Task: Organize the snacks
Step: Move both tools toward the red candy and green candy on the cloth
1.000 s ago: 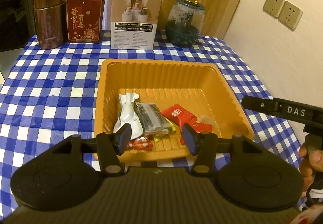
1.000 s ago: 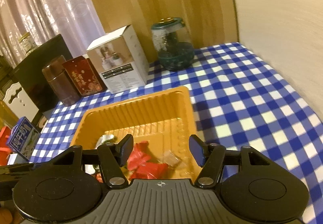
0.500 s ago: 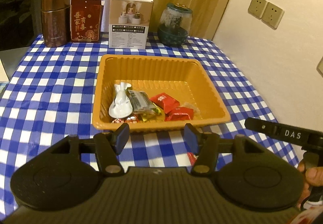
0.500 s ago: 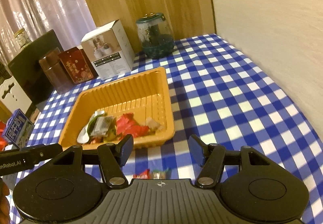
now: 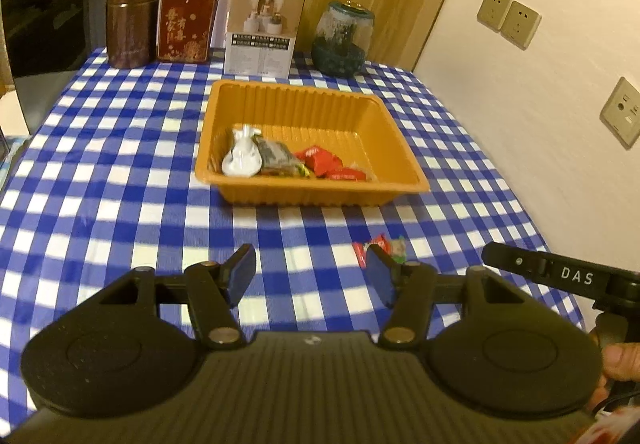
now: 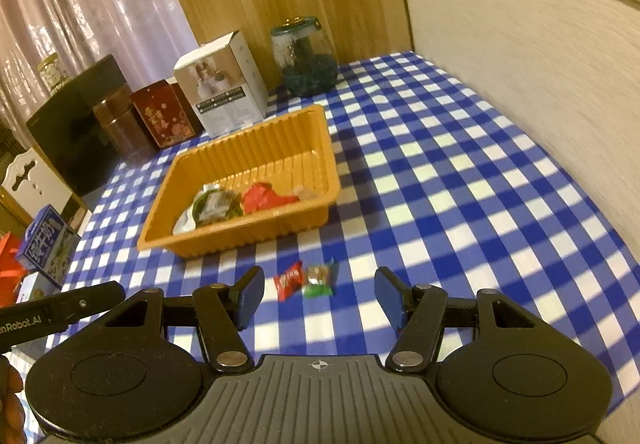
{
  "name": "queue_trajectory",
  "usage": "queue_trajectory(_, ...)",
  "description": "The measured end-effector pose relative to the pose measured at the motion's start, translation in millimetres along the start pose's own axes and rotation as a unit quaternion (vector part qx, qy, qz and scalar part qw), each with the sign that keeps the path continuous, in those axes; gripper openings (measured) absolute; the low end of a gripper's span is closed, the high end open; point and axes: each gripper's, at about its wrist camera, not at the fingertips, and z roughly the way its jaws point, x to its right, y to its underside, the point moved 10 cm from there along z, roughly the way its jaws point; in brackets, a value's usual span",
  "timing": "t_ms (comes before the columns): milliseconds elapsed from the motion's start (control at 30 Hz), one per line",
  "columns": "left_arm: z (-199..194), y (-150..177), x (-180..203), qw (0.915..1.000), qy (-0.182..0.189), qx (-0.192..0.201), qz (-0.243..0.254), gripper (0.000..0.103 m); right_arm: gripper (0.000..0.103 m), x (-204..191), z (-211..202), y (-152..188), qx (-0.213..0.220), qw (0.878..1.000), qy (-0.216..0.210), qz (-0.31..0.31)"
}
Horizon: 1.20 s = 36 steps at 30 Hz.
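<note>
An orange tray [image 5: 400, 148] [image 6: 236, 240] sits mid-table and holds a white packet [image 5: 242, 160], a dark grey packet [image 5: 276, 154] and red wrappers [image 5: 324, 162] [image 6: 264, 198]. Two loose snacks lie on the cloth in front of the tray: a red candy [image 6: 288, 279] [image 5: 374, 244] and a green-ended candy [image 6: 320, 278] [image 5: 398, 246]. My left gripper [image 5: 312, 278] is open and empty, near the table's front, with the loose candies just beyond its right finger. My right gripper [image 6: 320, 302] is open and empty, just short of the two candies.
Along the back stand a brown canister [image 5: 130, 30], a red box [image 5: 184, 28], a white carton [image 5: 262, 28] and a glass jar [image 5: 344, 40]. A black appliance [image 5: 44, 8] stands at the back left. A wall [image 5: 540, 84] borders the table's right side.
Both grippers have pulled back from over the tray toward the table's front edge. The tray now looks farther off, and the two loose candies have come into view.
</note>
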Motion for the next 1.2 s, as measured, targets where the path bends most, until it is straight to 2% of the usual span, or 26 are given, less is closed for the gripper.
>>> queue_trajectory(367, -10.6, 31.6, -4.0, 0.9999, -0.003, -0.016, -0.003, 0.057, 0.061, 11.4, -15.3, 32.8, -0.016, 1.000, 0.008, 0.011)
queue_trajectory(833, -0.7, 31.8, 1.6, 0.9996, -0.002, -0.025, 0.016, 0.058, 0.061, 17.0, -8.2, 40.0, -0.022, 1.000, 0.011, 0.017)
queue_trajectory(1200, 33.0, 28.7, -0.4, 0.9986, -0.004, -0.042, 0.032, 0.062, 0.061, 19.1, 20.6, 42.5, -0.030, 0.999, 0.018, 0.016)
